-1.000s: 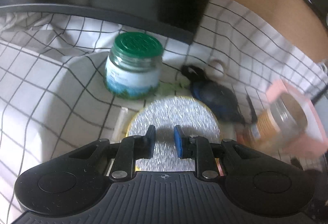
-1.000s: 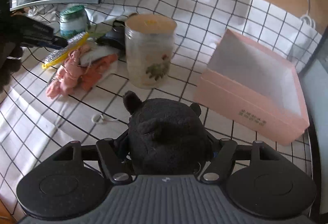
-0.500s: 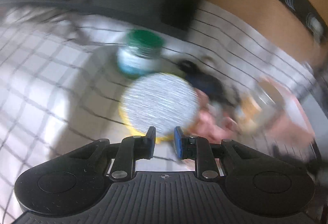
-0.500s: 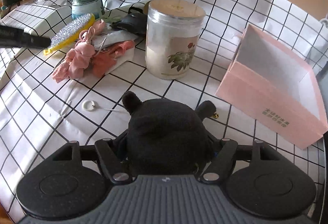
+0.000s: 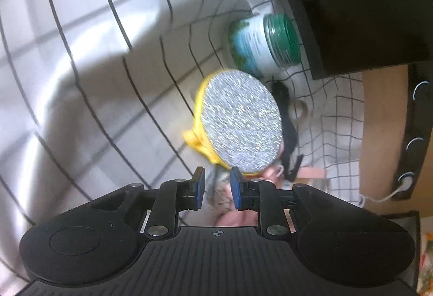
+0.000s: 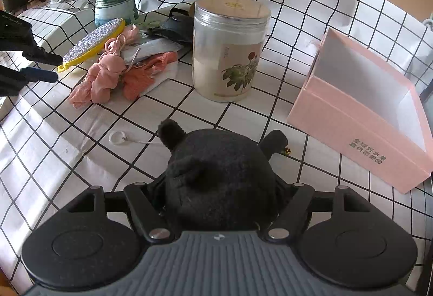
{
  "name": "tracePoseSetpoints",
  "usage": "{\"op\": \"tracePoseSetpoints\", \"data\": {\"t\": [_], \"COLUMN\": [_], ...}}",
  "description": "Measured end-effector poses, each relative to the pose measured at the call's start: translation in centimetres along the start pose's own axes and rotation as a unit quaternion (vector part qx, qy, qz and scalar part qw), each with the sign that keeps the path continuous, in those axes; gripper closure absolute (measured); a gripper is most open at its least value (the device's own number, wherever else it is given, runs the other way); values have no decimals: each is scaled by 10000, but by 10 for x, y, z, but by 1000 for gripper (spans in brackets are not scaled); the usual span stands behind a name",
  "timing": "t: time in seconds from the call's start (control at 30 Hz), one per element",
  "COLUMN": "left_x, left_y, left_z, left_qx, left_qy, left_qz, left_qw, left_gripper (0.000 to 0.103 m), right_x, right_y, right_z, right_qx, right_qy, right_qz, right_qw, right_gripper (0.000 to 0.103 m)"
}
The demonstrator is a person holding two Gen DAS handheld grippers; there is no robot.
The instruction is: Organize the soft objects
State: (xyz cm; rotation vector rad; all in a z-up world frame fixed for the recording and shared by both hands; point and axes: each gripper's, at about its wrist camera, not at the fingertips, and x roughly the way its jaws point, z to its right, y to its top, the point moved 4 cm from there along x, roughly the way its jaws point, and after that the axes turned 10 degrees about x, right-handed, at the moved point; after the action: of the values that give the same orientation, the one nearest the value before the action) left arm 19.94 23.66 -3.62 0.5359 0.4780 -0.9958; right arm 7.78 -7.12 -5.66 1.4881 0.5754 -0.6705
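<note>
Currently my right gripper [image 6: 220,187] is clamped on the black plush toy [image 6: 219,176], jaws wide around its body, ears poking out toward 12 o'clock; it fills the lower middle of the right wrist view. Pink box [image 6: 360,117] sits open at about 2 o'clock from the toy, on the checked cloth [image 6: 189,111], apart from it. Clear jar with flower label [image 6: 230,49] stands upright at 12 o'clock. Pile of pink fabric [image 6: 108,76] lies at 10 o'clock, with the yellow-rimmed glitter pad [image 6: 93,44] leaning on its far edge and the green-lidded jar [image 6: 115,7] just behind that. A small white ring on a string [image 6: 117,137] lies on the cloth between pile and toy. My left gripper [image 5: 216,189] has its jaws nearly closed with a narrow gap; nothing is pinched, I see only cloth and blurred fabric through the gap. Its tips sit just short of the glitter pad's handle end, at 9 o'clock of the pile in the right wrist view; whether they touch the pad I can't tell
</note>
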Motion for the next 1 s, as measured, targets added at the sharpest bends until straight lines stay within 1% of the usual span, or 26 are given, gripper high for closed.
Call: {"op": "tracePoseSetpoints", "data": {"t": [0.1,0.17,0.2,0.23,0.27,0.33,0.37,0.4,0.43,0.53,0.63,0.7,0.83,0.93,1.0], "left_x": [7,6,6,4,1,-9,-13,-16,-17,-8,11,23,48,61,71], "left_y": [-3,0,4,7,9,16,19,23,26,33,35,35,33,25,21], "left_z": [0,0,1,3,5,8,10,15,20,33,42,48,67,75,80], "left_qx": [-196,-319,-351,-343,-307,-213,-186,-132,-31,389,796,1097,1798,2028,2092], "left_qy": [12,-10,13,39,38,-42,-126,-238,-267,-37,-6,-20,-156,-292,-265], "left_qz": [235,539,689,871,1072,1566,1730,1851,1874,1681,1284,1047,536,218,125], "left_qw": [9995,9980,9970,9956,9938,9874,9847,9823,9819,9850,9885,9884,9821,9785,9774], "left_gripper": [80,79,74,66,63,63,63,63,63,63,63,63,64,64,65], "right_x": [0,0,-1,-1,-2,-2,-3,-3,-3,-4,-4,-5,-5,-6,-6], "right_y": [0,-1,-2,-2,-3,-4,-4,-5,-5,-4,-4,-4,-5,-7,-7], "right_z": [0,0,0,0,0,0,1,1,1,2,1,1,4,5,5], "right_qx": [2,5,3,-6,-16,-22,-20,-20,-27,-36,-90,-99,-47,-11,-13], "right_qy": [0,6,7,10,14,21,26,30,37,41,44,52,101,126,126], "right_qz": [11,23,29,35,40,48,49,48,45,64,81,82,79,84,89], "right_qw": [10000,10000,10000,10000,10000,10000,10000,10000,10000,10000,9999,9999,9999,9999,9999], "right_gripper": [31,31,31,31,31,31,30,30,30,29,28,28,28,28,28]}}
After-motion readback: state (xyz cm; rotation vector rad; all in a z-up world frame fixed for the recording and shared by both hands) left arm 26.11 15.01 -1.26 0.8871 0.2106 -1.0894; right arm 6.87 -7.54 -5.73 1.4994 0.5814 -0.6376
